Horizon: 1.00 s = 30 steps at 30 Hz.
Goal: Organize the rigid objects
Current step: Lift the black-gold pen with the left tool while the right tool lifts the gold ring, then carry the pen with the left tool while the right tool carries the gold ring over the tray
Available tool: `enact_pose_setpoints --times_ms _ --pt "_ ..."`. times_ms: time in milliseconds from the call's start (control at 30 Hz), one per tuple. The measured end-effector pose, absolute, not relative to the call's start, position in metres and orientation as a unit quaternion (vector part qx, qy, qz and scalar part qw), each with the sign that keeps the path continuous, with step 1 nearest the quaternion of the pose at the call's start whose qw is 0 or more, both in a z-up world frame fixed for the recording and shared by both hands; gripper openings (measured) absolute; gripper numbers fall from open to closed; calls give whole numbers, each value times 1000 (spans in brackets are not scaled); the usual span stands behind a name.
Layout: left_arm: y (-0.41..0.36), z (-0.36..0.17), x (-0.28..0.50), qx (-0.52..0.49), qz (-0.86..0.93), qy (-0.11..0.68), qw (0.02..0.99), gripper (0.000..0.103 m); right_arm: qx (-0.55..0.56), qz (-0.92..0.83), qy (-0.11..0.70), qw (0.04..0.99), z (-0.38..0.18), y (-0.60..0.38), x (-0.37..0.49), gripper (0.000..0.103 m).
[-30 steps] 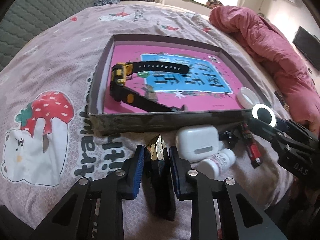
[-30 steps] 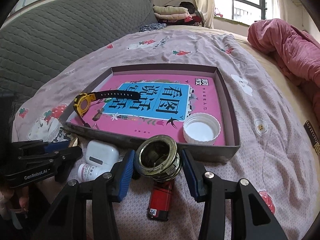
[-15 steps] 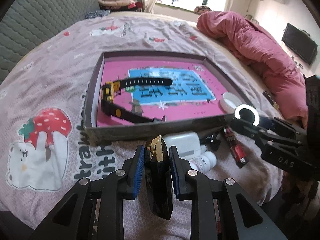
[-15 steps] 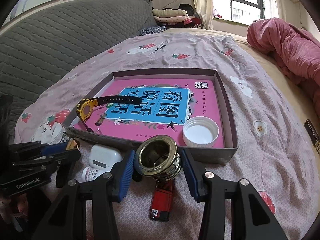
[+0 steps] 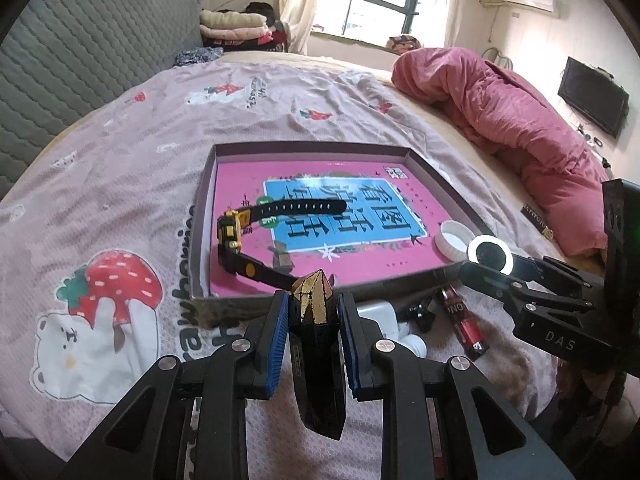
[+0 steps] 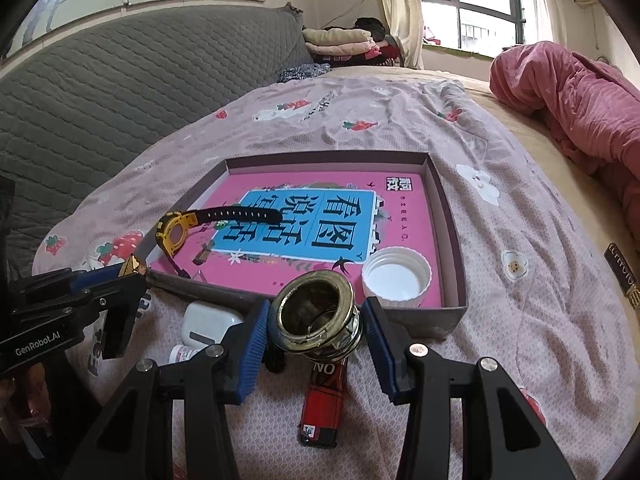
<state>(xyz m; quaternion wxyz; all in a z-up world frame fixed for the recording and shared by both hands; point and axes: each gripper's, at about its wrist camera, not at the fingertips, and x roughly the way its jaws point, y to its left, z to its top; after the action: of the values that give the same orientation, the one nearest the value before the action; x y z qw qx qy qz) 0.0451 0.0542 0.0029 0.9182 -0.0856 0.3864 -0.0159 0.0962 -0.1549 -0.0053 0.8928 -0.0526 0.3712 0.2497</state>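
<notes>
- You are working over a bed [image 5: 280,92] spread with a pink sheet printed with strawberries and bears; a grey quilted headboard [image 6: 120,80] runs along one side, a rumpled red quilt [image 5: 520,120] lies on the far side, folded clothes [image 6: 344,42] sit in a stack by the window [image 6: 480,4], and a dark television [image 5: 592,96] hangs on the wall.
- A shallow open box [image 5: 200,216] lies flat on the sheet in front of you; its floor is covered by a pink and blue printed sheet with large characters.
- Inside the box, a yellow watch [image 5: 230,232] with a black strap lies near one side wall; a white cap [image 6: 396,276] rests open side up in the near corner on the other side.
- Outside the box, just beside its near wall, a white earbud case [image 6: 208,320], a small white bottle [image 6: 184,354] and a red lighter [image 6: 322,404] lie on the sheet, close together; a small dark thing between them is too hidden to name.
- Your left gripper [image 5: 314,340] has its pads pinching a black and gold faceted piece [image 5: 314,300]; the gold tip points forward, above the box's near wall, and the piece is clear of the sheet.
- Your right gripper [image 6: 314,328] has its pads pressed on either side of a brass ring [image 6: 316,316], held above the lighter, just short of the box's near wall.
</notes>
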Motion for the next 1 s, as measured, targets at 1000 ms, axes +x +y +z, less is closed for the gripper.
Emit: enact_pose_setpoints --times_ms 1000 --pt "73 17 67 -96 -7 344 934 26 -31 220 337 915 10 -172 105 48"
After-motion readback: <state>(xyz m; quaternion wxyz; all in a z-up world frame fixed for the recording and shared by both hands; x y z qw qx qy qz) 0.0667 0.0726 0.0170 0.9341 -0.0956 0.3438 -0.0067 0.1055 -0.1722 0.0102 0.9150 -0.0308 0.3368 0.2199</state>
